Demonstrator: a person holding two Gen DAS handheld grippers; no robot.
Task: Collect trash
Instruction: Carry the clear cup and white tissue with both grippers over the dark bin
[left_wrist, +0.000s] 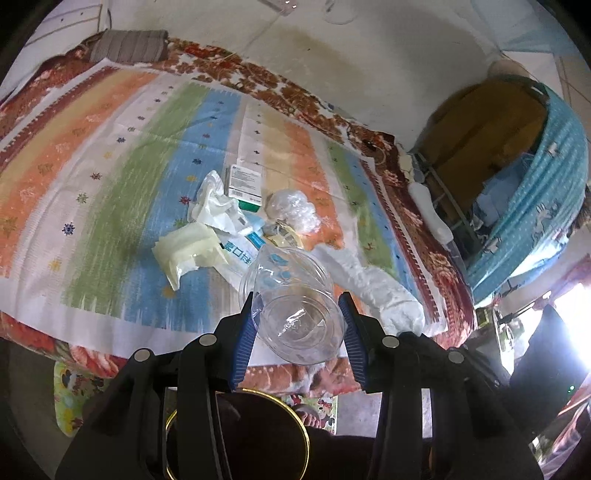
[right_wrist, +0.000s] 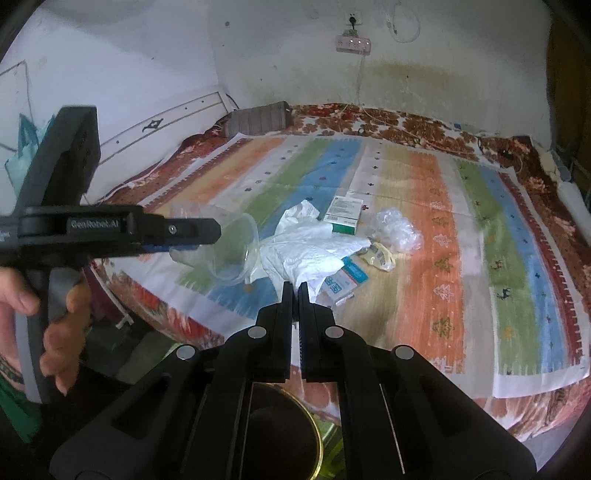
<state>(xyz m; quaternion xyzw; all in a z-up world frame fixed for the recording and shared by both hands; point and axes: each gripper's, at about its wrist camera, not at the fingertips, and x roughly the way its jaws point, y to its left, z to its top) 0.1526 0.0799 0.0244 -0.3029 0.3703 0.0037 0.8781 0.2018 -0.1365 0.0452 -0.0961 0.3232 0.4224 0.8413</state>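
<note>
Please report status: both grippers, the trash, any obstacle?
Left hand-held gripper shut on clear plastic cup. Right hand-held gripper shut, empty. Trash pile on bed. No obstacle visible.

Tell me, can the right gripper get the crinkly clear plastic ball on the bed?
Probably yes. The right gripper is empty, and the plastic ball lies uncovered past the white tissue.

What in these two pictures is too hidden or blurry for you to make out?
- Dark gold-rimmed round bin: in both wrist views the gripper bodies cover most of it, so its contents are hidden.
- Small white-and-green cardboard box: print too small to read.
- Right gripper: jaws closed; whether they pinch the crumpled white tissue paper behind them is unclear.
- Blue-and-white printed packet: partly hidden by the clear plastic cup.
</note>
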